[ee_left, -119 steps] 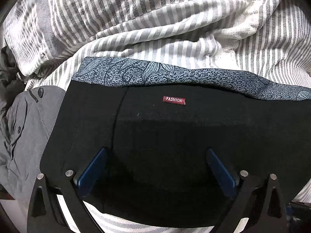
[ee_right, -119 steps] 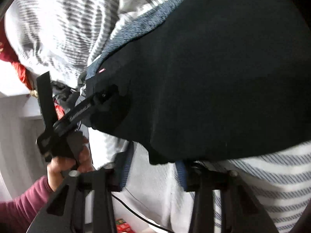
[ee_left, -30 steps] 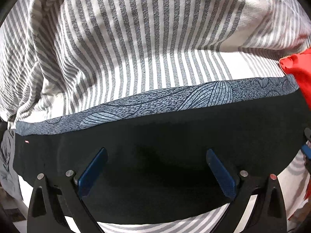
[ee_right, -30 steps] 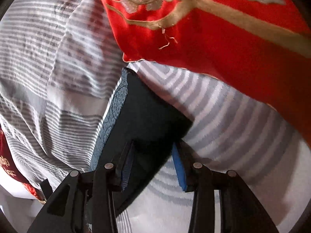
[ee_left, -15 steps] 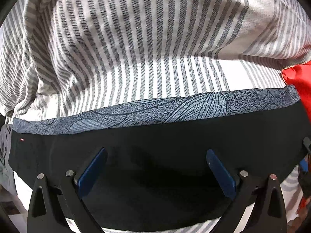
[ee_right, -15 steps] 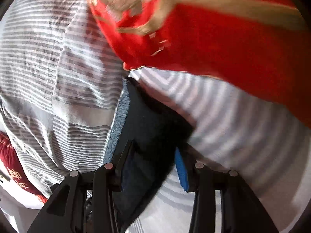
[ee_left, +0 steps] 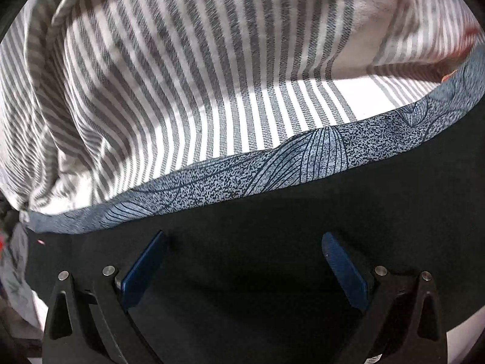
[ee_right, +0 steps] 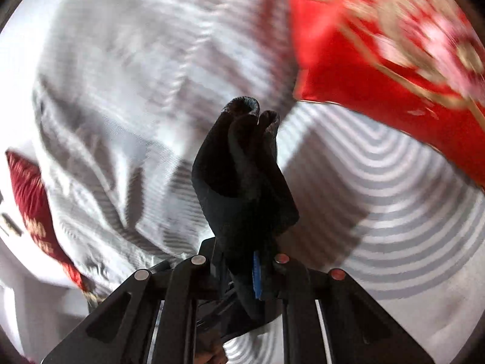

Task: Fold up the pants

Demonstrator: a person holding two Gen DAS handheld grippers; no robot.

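The pants are black with a blue-grey patterned layer along their far edge. In the left wrist view they lie spread across the striped bedding, and the patterned band runs from lower left to upper right. My left gripper is open, its blue pads wide apart over the black cloth. In the right wrist view my right gripper is shut on a bunched end of the pants, which sticks up between the fingers, lifted off the bed.
Grey-and-white striped bedding covers the bed, rumpled at the left. A red embroidered cushion or quilt lies at the upper right in the right wrist view. A dark red cushion sits at the left edge there.
My right gripper has closed on the end of the pants and lifted it into a bunch. In the left wrist view the pants edge has tilted up to the right.
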